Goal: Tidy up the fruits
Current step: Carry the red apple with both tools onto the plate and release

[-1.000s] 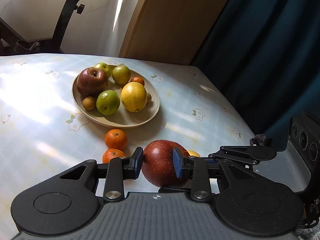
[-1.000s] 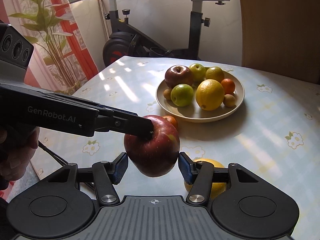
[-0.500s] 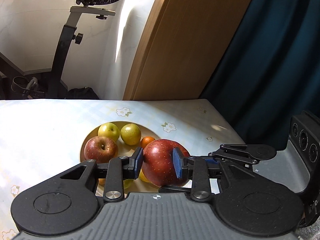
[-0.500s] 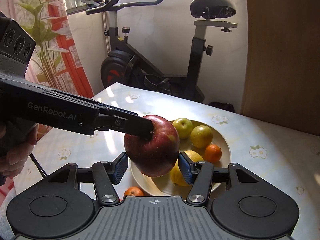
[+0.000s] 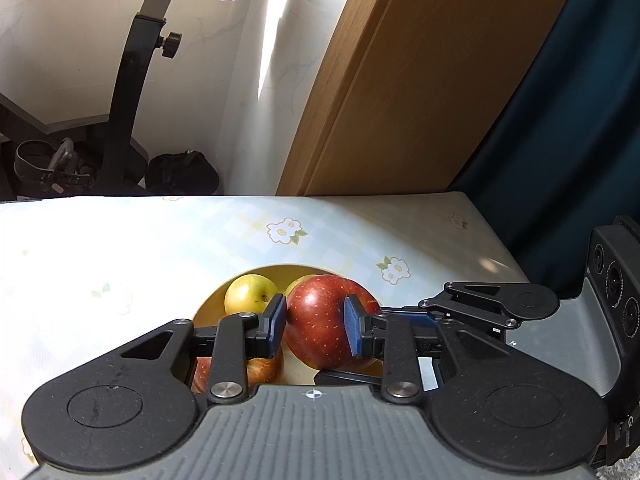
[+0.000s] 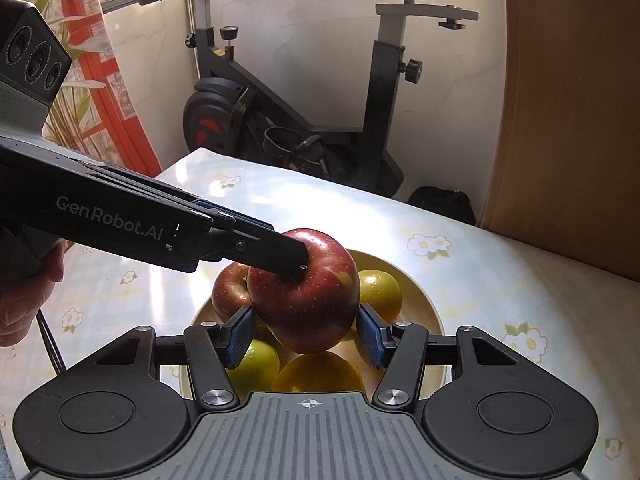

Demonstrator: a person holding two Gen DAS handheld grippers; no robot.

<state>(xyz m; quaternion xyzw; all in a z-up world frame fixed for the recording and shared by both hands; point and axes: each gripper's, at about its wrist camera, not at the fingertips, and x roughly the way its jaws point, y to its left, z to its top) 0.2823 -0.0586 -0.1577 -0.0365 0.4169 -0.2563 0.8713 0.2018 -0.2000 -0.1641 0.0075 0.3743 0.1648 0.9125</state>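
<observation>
The left tool (image 5: 315,326) pinches a big red apple (image 5: 326,320) between its blue ribbed pads, and the apple hangs just above the plate (image 6: 424,304). Its skin is glossy, dark red and flecked with pale dots, with a yellowish patch near the shoulder. In the right wrist view one black finger (image 6: 280,254) of the left tool lies across the stem dimple at the apple's top. White lettering along that tool's matte black body reads "GenRobot.AI".

The right tool (image 6: 306,336) stands spread just in front of the apple, its blue ridged pads to either side of the fruit and not pressing on it.

The plate is round, shallow, cream-coloured and smooth. Under the apple lie a second, smaller red apple (image 6: 230,290) on the plate's left, a smooth yellow-green round fruit (image 6: 380,290) on its right, a green one (image 6: 256,364) at the near left, and a dimpled yellow-orange citrus (image 6: 320,372) at the near edge.

The plate sits on a surface (image 6: 520,280) covered by a shiny pale cloth with faint checks and small white flowers. Beyond the far edge of the surface stands a black exercise bike (image 6: 304,92) with a padded saddle, against a white marbled wall. To the right of the bike is a brown wooden panel (image 5: 400,80), and right of that a dark teal curtain (image 5: 580,120).
</observation>
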